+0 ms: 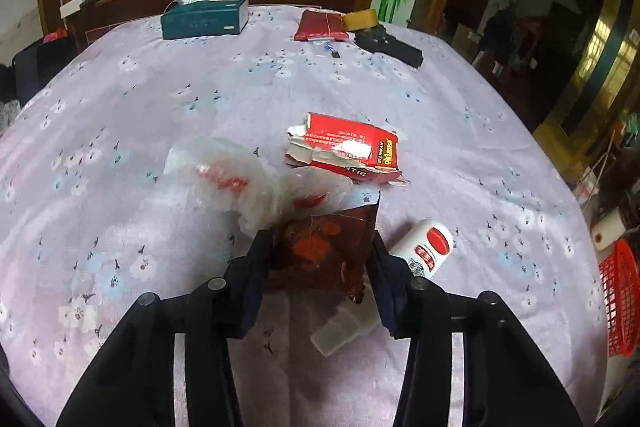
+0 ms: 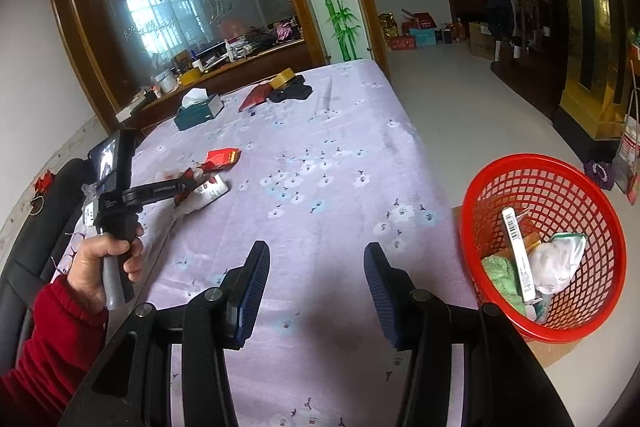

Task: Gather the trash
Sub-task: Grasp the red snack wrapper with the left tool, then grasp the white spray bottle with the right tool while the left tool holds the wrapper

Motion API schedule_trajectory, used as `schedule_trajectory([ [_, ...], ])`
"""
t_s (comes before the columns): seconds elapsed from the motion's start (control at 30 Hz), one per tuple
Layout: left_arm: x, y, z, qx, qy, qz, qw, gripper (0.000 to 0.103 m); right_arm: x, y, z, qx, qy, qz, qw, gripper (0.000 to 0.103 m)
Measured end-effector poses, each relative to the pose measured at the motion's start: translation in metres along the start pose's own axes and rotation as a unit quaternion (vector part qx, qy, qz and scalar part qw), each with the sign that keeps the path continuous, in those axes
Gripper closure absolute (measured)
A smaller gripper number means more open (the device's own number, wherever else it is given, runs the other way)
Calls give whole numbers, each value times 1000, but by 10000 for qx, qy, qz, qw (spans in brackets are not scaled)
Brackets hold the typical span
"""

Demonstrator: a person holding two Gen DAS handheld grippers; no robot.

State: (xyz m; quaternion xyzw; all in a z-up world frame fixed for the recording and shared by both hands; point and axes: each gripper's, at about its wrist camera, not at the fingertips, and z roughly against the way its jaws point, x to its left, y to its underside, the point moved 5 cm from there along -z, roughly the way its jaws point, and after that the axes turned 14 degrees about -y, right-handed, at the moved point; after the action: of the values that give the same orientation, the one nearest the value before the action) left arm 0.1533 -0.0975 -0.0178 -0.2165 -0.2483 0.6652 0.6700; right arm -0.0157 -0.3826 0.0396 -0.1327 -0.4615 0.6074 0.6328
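1. Four bits of trash lie together mid-table on the lilac flowered cloth (image 1: 120, 115): a dark brown wrapper (image 1: 320, 251) with orange-red print, a crumpled clear bag (image 1: 240, 183) with red marks, a torn red carton (image 1: 348, 151) and a white bottle (image 1: 420, 251) with a red label, lying on its side.
2. My left claw (image 1: 320, 251) has its fingers set either side of the wrapper, pads touching its edges; I have hold of it, with the jaws still fairly wide because the wrapper is bulky.
3. The bag sits just beyond my left finger, touching the wrapper; the carton lies farther out, past the bag; the bottle lies just beside my right finger, its clear cap end passing under the wrapper.
4. My right claw (image 2: 316, 287) hangs over the near edge of the table, jaws wide apart, holding nothing. From its camera I see my left hand (image 2: 104, 259) in a red sleeve gripping the other tool at the trash pile.
5. A red mesh basket (image 2: 500, 179) stands off the table's right side, just right of my right claw. In it: a long white box with a barcode, something green and a crumpled white wad.
6. At the far end of the table sit a teal tissue box (image 1: 204, 19), a red packet (image 1: 320, 25), a tape roll (image 1: 362, 19) and a black object (image 1: 390, 45).
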Motion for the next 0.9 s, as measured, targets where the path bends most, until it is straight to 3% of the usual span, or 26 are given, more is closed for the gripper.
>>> schedule_trajectory([
  [0.27, 18, 11, 13, 50, 142, 181, 9997, 64, 12, -7, -14, 138, -111, 136, 9997, 50],
  [0.47, 33, 30, 55, -300, 284, 385, 9984, 64, 34, -22, -52, 602, -775, 156, 9951, 50],
  [0.67, 46, 56, 88, -617, 238, 660, 9956, 63, 72, -45, -120, 1246, -1311, 550, 9820, 50],
  [0.9, 53, 66, 92, -756, 62, 701, 9947, 63, 104, -75, -226, 1767, -1656, 851, 9665, 51],
])
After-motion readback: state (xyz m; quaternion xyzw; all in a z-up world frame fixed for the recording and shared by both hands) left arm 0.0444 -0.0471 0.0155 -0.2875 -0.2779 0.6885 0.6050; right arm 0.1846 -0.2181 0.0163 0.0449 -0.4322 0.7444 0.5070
